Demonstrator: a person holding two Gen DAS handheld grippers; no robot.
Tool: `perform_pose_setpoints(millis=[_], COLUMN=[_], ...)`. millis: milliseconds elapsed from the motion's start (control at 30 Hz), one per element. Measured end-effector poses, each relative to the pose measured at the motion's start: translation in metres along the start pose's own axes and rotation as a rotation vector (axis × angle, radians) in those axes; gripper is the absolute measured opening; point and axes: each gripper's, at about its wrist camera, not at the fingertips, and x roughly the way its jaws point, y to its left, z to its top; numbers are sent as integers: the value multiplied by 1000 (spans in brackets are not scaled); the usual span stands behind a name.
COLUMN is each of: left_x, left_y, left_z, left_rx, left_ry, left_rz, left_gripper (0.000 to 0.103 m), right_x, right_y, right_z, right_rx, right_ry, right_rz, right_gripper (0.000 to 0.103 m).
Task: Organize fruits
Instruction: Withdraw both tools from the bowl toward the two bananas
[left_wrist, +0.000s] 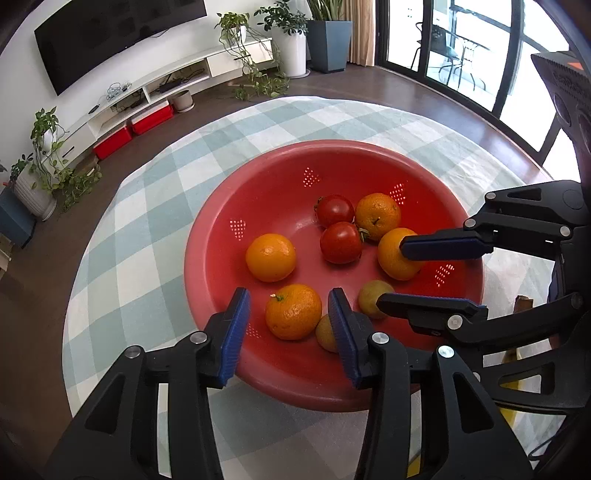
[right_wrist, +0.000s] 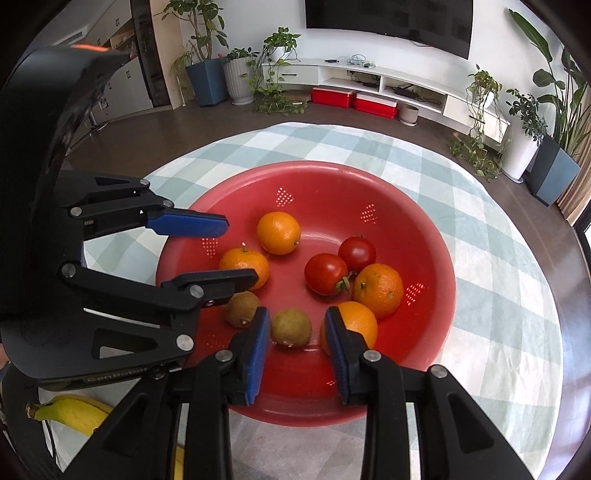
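A red colander bowl (left_wrist: 277, 184) (right_wrist: 332, 192) holds several oranges, two tomatoes (left_wrist: 340, 242) (right_wrist: 325, 273) and two kiwis. In the left wrist view my left gripper (left_wrist: 290, 325) is open at the bowl's near rim. An orange (left_wrist: 293, 312) lies between its blue pads with a gap on each side. My right gripper (right_wrist: 295, 347) is open too, and a kiwi (right_wrist: 291, 328) sits loose between its pads. The second kiwi (right_wrist: 242, 308) lies just to its left, partly under the left gripper's lower finger. Each gripper shows side-on in the other's view, over the bowl.
The bowl stands on a round table under a green-and-white checked cloth (left_wrist: 147, 221) (right_wrist: 498, 295). A yellow banana (right_wrist: 70, 411) lies on the cloth near the table's front edge. Beyond the table are dark floor, potted plants and a white TV bench.
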Motion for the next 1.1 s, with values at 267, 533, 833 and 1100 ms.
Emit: perform_pose_setpoints(millis=[267,533,833,1100], left_x=[-40,-96,-141,-153], left_y=[3,-7,-38,-63], left_z=[-11,-34,-73,-108], left_rx=[-36,-87,-133,-156], left_ry=[-71,-143,-188,-172], left_rz=[56,147,145,118], left_gripper=[83,101,102,102], right_x=[-36,-95,-133,-131], right_y=[-10,-15,4,15], right_z=[-12,-47,-108,-143], right_rx=[72,191,283,333], right_ry=[-92,-252,-318,-266], right_rz=[6,26,72,98], right_gripper=[74,89,94,94])
